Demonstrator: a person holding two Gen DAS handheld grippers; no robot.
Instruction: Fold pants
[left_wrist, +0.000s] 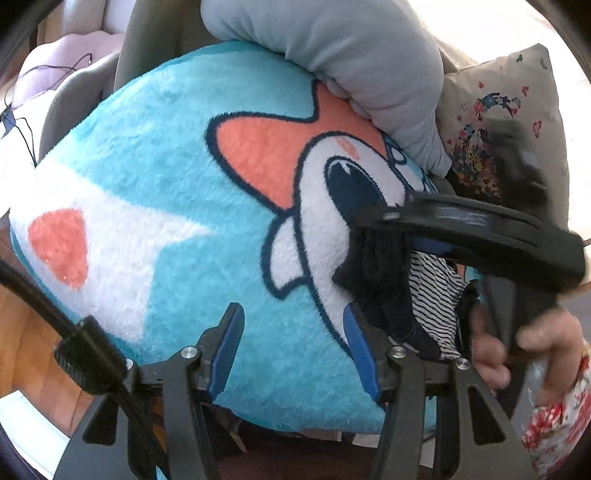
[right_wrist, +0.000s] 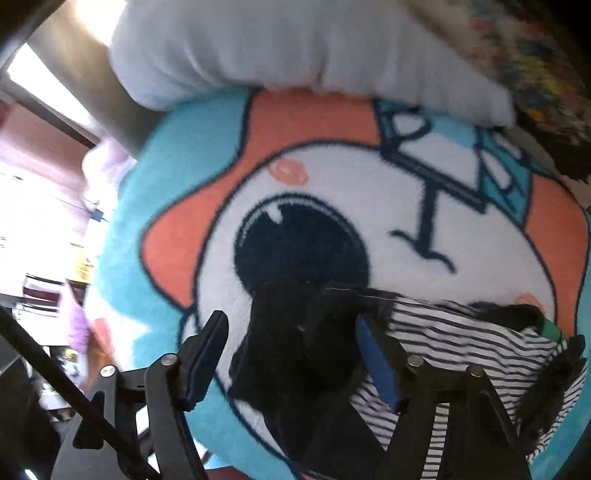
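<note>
Left wrist: left gripper (left_wrist: 293, 347) fingers apart, empty, over fuzzy blue plush cushion (left_wrist: 166, 229); crumpled black and striped pants (left_wrist: 406, 291) at 3 o'clock; right gripper (left_wrist: 364, 218) above them, its state unclear here. Right wrist: right gripper (right_wrist: 291, 354) fingers apart, black fabric of pants (right_wrist: 303, 339) bunched between, unclamped; smooth grey pillow (right_wrist: 277, 48) at 12.

Plush cushion (left_wrist: 177, 155) was turquoise with white patches, coral-orange shapes and a cartoon eye in dark navy outline. Pants (right_wrist: 295, 339) were black, lined with white fabric in thin navy stripes (right_wrist: 461, 332); a bit of green showed at their right edge in the right wrist view. Gray pillow (left_wrist: 351, 55) plain, no pattern. Beige cushion (left_wrist: 509, 110) carried multicolour floral and butterfly print. Gripper fingers (left_wrist: 229, 347) black with blue pads. Sleeve (left_wrist: 554, 424) white with red flowers. Floor (left_wrist: 22, 332) orange-brown wood.
</note>
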